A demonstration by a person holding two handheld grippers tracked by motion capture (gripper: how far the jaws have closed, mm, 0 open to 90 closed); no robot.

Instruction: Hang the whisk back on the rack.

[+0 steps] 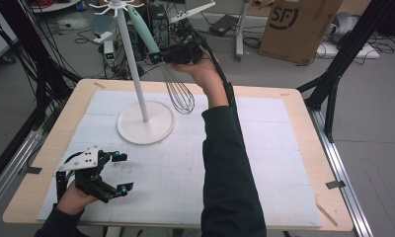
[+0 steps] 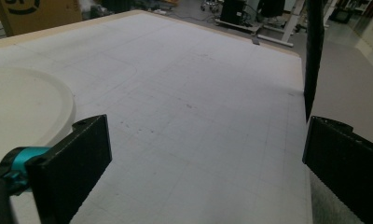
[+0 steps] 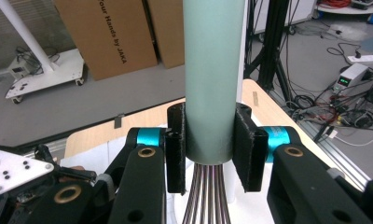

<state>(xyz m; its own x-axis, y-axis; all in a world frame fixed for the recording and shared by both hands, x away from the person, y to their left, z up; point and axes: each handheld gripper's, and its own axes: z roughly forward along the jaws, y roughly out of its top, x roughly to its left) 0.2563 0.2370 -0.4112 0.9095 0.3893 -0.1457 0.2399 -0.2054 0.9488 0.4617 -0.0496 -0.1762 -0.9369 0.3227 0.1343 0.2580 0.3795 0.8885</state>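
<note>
Cataloguing what we saw at the table, item by item:

Right gripper: we found the black two-jaw right gripper raised above the far part of the table, beside the stand's pole, its jaws clamped on the whisk's handle.

Whisk: a wire balloon whisk with a pale mint-green handle hung tilted in the air, handle up and leaning toward the hooks, wire loops down over the mat just beside the stand's base. In the right gripper view we noted the handle held upright between the two black pads, with the wires fanning out below them.

Stand: a white hanging stand with a round disc base and a slim pole stood on the far left part of the mat; small hooks ringed its top. We could not tell whether the whisk touched a hook.

Left gripper: the black left gripper with a grey three-cornered plate rested low over the near left corner of the mat, jaws wide apart and holding nothing.

Mat: a white gridded mat covered most of the tabletop.

Table: a light wooden table showed as a border around the mat.

Background: a brown cardboard box sat on the floor beyond the table.
</note>
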